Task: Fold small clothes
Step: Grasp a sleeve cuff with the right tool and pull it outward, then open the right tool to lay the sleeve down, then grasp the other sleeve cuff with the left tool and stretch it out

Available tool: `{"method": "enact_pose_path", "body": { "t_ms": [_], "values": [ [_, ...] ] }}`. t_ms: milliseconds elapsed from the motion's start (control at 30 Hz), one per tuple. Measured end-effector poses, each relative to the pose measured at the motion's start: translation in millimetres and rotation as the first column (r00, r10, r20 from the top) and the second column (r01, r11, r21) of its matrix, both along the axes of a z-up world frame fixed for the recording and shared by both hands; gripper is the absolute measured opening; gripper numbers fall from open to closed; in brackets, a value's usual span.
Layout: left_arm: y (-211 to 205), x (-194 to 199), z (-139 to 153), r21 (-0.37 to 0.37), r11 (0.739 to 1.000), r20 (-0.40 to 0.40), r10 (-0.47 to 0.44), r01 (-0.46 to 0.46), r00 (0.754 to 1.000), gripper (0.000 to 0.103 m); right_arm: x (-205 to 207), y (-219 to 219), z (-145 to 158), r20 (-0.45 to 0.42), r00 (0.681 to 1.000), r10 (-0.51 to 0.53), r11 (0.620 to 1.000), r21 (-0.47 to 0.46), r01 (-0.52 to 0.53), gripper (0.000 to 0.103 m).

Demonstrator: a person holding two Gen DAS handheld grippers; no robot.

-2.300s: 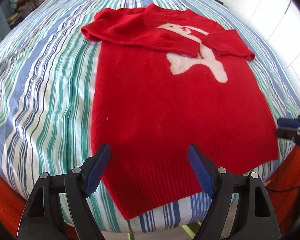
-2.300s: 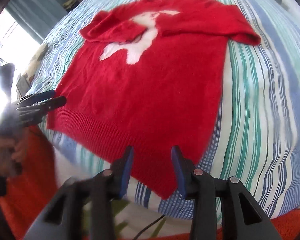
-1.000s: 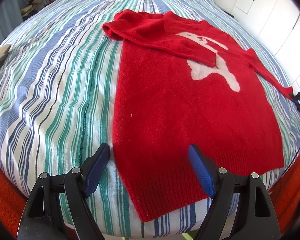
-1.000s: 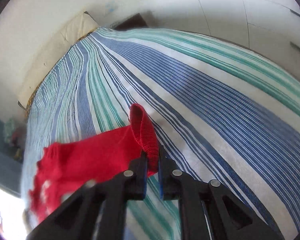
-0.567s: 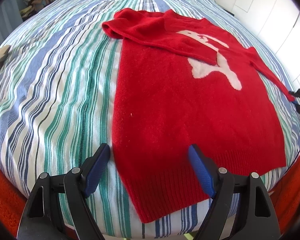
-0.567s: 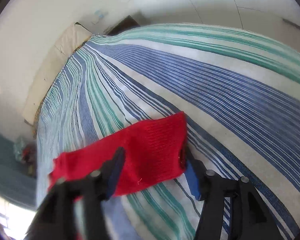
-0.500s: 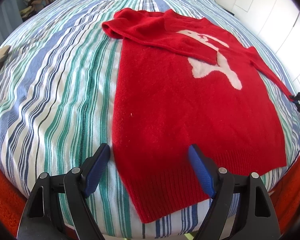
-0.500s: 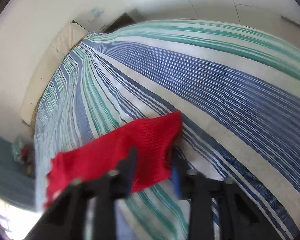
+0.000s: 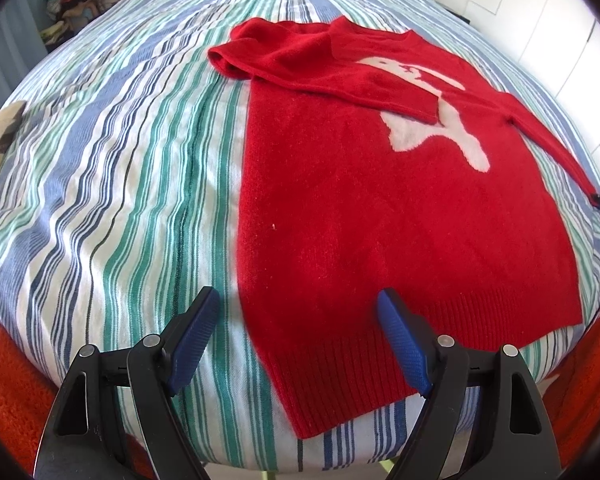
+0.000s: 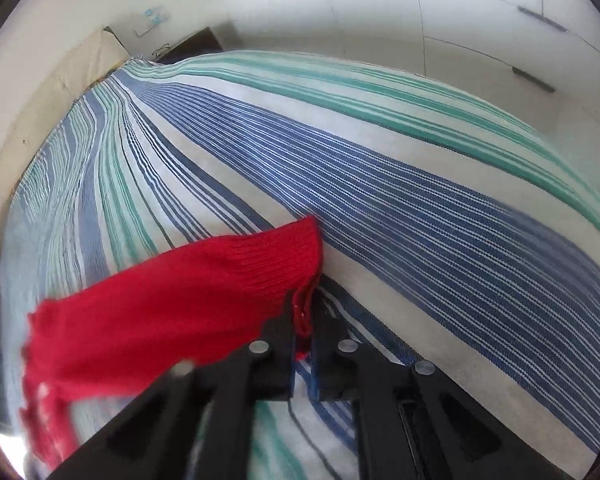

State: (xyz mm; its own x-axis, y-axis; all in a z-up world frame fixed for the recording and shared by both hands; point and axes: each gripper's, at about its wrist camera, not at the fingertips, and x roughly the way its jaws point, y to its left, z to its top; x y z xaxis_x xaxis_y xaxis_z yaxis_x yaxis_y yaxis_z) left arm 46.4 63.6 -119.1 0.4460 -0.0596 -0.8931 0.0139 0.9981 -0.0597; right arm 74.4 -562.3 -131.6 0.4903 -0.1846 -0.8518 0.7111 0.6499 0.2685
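Red sweater (image 9: pixel 400 208) cuff (image 10: pixel 300 264) | right hand-held gripper (image 10: pixel 302 332) re-clamped on it after briefly letting go — we can fold the sleeve inward | left hand-held gripper (image 9: pixel 300 336) hovers open above the hem

Sweater (image 10: pixel 172 320) body blurred at the right wrist view's left edge — cuff tip hidden between fingers (image 10: pixel 278 332).
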Motion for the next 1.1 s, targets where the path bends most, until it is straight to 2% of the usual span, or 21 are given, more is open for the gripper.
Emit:
{"method": "enact_pose_path", "body": {
  "t_ms": [33,67,100,167,200,300,367,467,533,567,667,733,800,867,933,1033,1100],
  "values": [
    [0,1,5,0.012,1.000,0.006,-0.004,0.004,1.000,0.082,-2,1,1,0.003,1.000,0.007,1.000,-0.006,-0.007,0.009],
    [0,3,11,0.022,1.000,0.017,-0.014,0.014,1.000,0.082,-3,0,3,0.005,1.000,0.016,1.000,-0.004,-0.016,0.021],
    [-2,6,20,0.027,0.999,0.036,-0.034,0.033,0.999,0.082,-5,1,5,0.001,1.000,0.020,1.000,-0.010,-0.020,0.028],
    [-8,18,42,0.050,0.995,0.095,-0.087,0.082,0.992,0.083,-11,1,16,-0.003,0.999,0.036,0.999,-0.039,-0.036,0.052],
    [-14,26,54,0.065,0.992,0.128,-0.118,0.111,0.985,0.083,-16,3,23,-0.007,0.999,0.040,0.997,-0.062,-0.041,0.059],
    [-42,60,80,0.085,0.967,0.182,-0.251,0.240,0.951,0.088,-35,8,50,-0.004,0.998,0.060,0.992,-0.110,-0.061,0.059],
    [-70,86,82,0.102,0.933,0.173,-0.357,0.344,0.918,0.088,-42,16,72,0.005,0.994,0.111,0.985,-0.132,-0.109,0.059],
    [-113,123,60,0.168,0.880,0.107,-0.464,0.444,0.879,0.084,-60,43,101,-0.001,0.973,0.229,0.951,-0.211,-0.224,0.063],
    [-132,147,32,0.171,0.866,0.020,-0.479,0.469,0.878,0.076,-76,65,112,-0.021,0.955,0.297,0.918,-0.268,-0.291,0.065],
    [-138,158,18,0.176,0.869,-0.016,-0.467,0.462,0.884,0.071,-84,75,115,-0.029,0.946,0.323,0.903,-0.289,-0.317,0.066],
    [-147,180,-18,0.186,0.884,-0.099,-0.417,0.428,0.904,0.071,-104,101,113,-0.037,0.925,0.378,0.873,-0.319,-0.369,0.066],
    [-142,186,-25,0.150,0.905,-0.094,-0.388,0.398,0.917,0.065,-118,115,103,-0.033,0.916,0.400,0.863,-0.323,-0.389,0.066],
    [-132,188,-16,0.144,0.923,-0.079,-0.348,0.356,0.934,0.008,-124,124,95,-0.055,0.909,0.414,0.851,-0.329,-0.408,0.066],
    [-107,187,10,0.052,0.945,-0.037,-0.322,0.323,0.946,0.007,-129,128,102,-0.031,0.911,0.411,0.842,-0.371,-0.392,0.066],
    [-62,183,50,0.005,0.973,0.054,-0.232,0.232,0.971,0.007,-131,125,105,0.002,0.914,0.406,0.846,-0.379,-0.375,0.066],
    [42,183,105,-0.119,0.993,0.144,-0.007,0.024,0.989,0.007,-130,119,102,0.009,0.917,0.400,0.859,-0.354,-0.371,0.066],
    [120,183,126,-0.147,0.979,0.174,0.165,-0.140,0.971,0.007,-130,118,102,0.015,0.918,0.397,0.862,-0.351,-0.367,0.066]
  ]
}}
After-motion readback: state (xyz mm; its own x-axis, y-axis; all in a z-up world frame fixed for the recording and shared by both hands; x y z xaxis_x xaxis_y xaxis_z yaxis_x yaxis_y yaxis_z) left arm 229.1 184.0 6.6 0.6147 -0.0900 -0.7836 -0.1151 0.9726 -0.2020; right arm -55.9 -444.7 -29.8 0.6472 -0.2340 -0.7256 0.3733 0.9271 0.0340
